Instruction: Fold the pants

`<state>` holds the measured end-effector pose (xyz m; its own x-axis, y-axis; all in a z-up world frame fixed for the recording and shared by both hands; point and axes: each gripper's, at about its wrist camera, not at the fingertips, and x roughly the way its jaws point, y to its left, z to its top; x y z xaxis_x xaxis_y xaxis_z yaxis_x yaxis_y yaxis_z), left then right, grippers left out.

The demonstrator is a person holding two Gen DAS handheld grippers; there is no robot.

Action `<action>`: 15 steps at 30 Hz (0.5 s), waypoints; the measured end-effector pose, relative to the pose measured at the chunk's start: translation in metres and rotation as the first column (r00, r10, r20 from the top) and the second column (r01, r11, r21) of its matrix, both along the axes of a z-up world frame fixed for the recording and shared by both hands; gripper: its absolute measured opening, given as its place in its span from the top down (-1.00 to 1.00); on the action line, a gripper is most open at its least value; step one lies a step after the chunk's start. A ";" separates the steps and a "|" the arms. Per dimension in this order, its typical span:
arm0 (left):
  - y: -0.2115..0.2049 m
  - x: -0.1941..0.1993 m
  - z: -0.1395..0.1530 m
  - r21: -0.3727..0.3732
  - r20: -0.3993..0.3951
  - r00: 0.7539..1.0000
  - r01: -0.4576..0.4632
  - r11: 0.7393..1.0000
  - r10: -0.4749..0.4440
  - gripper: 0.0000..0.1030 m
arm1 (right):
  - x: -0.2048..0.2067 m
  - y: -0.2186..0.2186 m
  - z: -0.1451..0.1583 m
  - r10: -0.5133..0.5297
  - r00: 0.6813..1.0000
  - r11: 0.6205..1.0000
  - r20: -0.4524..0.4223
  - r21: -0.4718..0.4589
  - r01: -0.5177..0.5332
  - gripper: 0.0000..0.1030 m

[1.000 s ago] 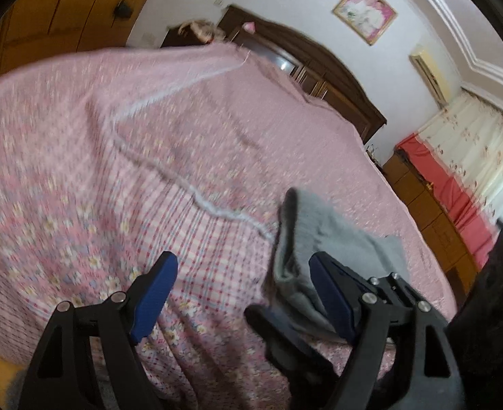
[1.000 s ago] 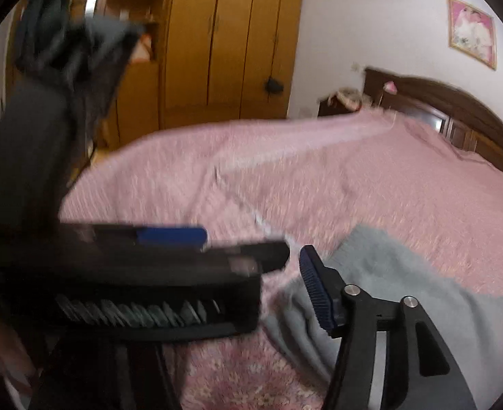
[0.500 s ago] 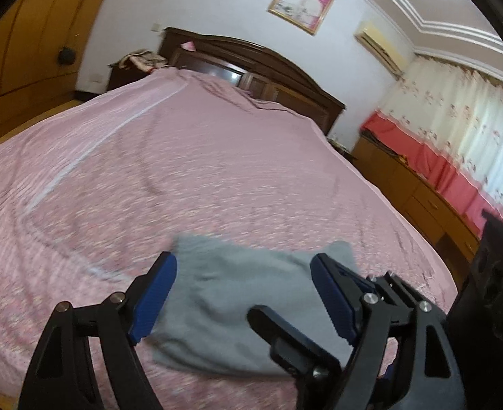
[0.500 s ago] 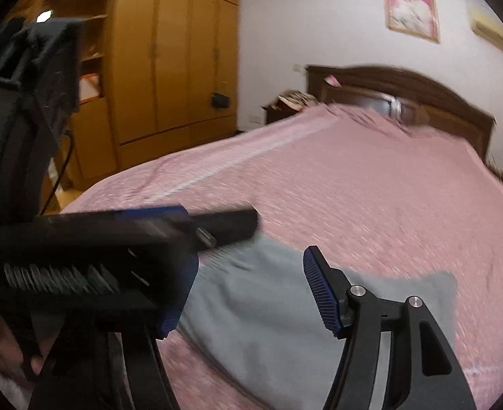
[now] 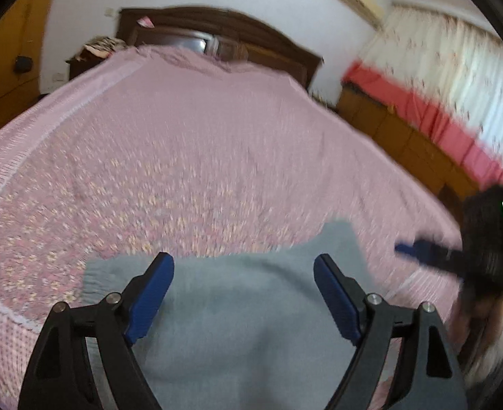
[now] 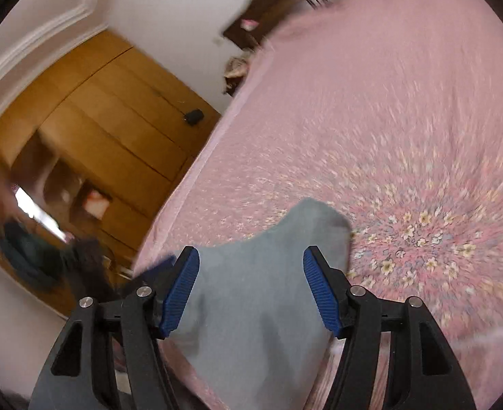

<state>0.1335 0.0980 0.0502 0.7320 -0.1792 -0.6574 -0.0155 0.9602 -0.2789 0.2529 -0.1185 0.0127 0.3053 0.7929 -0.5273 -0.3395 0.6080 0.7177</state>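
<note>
Grey pants [image 5: 244, 300] lie folded into a compact shape near the front edge of a pink floral bedspread [image 5: 183, 136]. My left gripper [image 5: 242, 266] is open and empty, hovering over the pants' middle. My right gripper [image 6: 251, 259] is open and empty above the pants [image 6: 261, 290], close to their raised corner. The right gripper also shows blurred at the right of the left wrist view [image 5: 456, 259]. The views are motion-blurred.
A dark wooden headboard [image 5: 217, 34] stands at the far end of the bed. A wooden wardrobe [image 6: 97, 130] is at the left. A low wooden cabinet [image 5: 405, 136] with red cloth and curtains runs along the right.
Both grippers swung over the grey pants, which now lie directly beneath them. The right gripper's view tilted hard to the left. Both stayed open.
</note>
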 end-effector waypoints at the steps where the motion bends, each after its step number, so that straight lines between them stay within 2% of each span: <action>1: 0.000 0.005 -0.012 0.008 -0.044 0.999 0.029 1.000 -0.029 -0.52 | 0.013 0.005 -0.013 0.006 0.999 0.999 -0.046 -0.032 -0.007 -0.27; 2: 0.002 0.008 -0.025 -0.001 -0.096 0.994 0.043 0.999 -0.043 -0.42 | 0.020 0.008 -0.021 0.010 0.998 0.998 -0.068 -0.062 -0.014 -0.27; 3: 0.004 0.009 -0.031 0.001 -0.113 0.993 0.039 0.999 -0.039 -0.24 | 0.025 0.010 -0.027 0.011 0.997 0.995 -0.082 -0.098 -0.019 -0.27; 6: 0.010 0.005 -0.049 0.012 -0.130 0.991 0.043 0.999 -0.041 -0.20 | 0.035 0.020 -0.039 0.038 0.996 0.990 -0.087 -0.131 -0.049 -0.13; 8: 0.010 0.001 -0.051 0.026 -0.115 0.992 0.061 0.998 -0.058 -0.20 | 0.045 0.021 -0.040 0.059 0.995 0.994 -0.086 -0.088 -0.066 0.57; 11: 0.009 -0.003 -0.056 0.047 -0.116 0.992 0.062 0.997 -0.056 -0.20 | 0.058 0.020 -0.049 0.081 0.988 0.996 -0.132 -0.037 -0.086 0.67; 15: 0.006 -0.012 -0.061 0.079 -0.106 0.993 0.068 0.995 -0.059 -0.19 | 0.066 0.006 -0.046 0.073 0.991 0.997 -0.116 -0.003 -0.074 0.66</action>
